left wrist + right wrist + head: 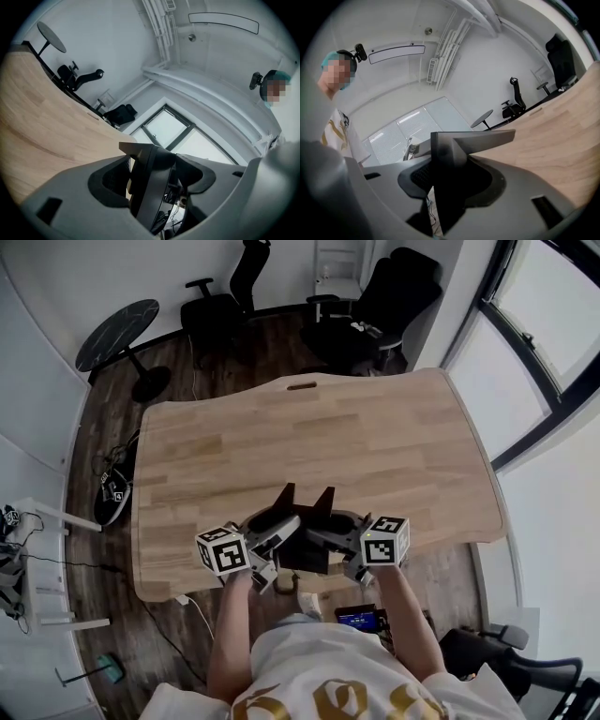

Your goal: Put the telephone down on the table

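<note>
Obs: left claw [152, 187] and right claw [450, 187] both clamp phone [304, 554] (rigid, smooth, probably light); best held by its sides.

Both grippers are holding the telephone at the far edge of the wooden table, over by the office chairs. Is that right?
Not quite: the edge is wrong. The left gripper and the right gripper do both hold the telephone, but at the near edge of the wooden table, close to the person's body. The office chairs stand beyond the opposite edge. The head view shows this.
</note>
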`<action>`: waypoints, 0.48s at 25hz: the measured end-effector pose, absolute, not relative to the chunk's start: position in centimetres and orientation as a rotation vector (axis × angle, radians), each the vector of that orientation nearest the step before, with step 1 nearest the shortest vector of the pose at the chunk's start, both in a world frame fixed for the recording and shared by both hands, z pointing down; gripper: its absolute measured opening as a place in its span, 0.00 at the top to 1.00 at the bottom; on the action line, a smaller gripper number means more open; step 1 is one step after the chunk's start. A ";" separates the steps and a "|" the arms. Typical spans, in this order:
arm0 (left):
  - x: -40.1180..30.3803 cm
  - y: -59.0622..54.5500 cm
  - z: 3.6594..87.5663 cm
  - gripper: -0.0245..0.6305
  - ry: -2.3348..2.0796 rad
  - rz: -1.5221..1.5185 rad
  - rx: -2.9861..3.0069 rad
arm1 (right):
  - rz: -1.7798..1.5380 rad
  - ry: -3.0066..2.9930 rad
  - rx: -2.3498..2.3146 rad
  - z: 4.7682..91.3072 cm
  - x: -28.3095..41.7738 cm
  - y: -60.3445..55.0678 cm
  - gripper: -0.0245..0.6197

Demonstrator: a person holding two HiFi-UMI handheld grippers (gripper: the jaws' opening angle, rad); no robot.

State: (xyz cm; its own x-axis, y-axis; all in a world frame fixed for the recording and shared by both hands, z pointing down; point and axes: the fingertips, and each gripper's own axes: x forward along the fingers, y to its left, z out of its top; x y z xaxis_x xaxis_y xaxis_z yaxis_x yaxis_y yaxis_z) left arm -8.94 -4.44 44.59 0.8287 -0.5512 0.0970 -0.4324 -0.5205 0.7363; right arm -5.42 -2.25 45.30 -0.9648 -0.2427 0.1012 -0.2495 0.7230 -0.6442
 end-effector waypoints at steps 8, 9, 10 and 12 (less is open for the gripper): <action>-9.1 -6.6 45.1 0.54 -0.661 -0.208 2.219 | 1.067 -2.874 0.467 45.7 -5.7 -4.2 0.72; -8.7 -6.8 45.0 0.54 -0.654 -0.214 2.220 | 1.060 -2.868 0.476 45.6 -5.4 -4.3 0.72; -8.4 -6.9 44.9 0.54 -0.647 -0.220 2.217 | 1.057 -2.866 0.487 45.5 -5.0 -4.4 0.71; -7.7 -7.1 44.7 0.54 -0.640 -0.229 2.211 | 1.064 -2.868 0.510 45.3 -4.4 -4.7 0.72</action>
State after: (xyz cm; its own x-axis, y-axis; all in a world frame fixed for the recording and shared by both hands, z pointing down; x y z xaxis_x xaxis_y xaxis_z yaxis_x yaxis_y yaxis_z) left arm -7.75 -7.14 44.73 0.8554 -0.5160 0.0455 -0.3704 -0.5477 0.7502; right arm -4.42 -4.66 45.28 -0.9452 -0.2898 0.1505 -0.3178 0.7107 -0.6277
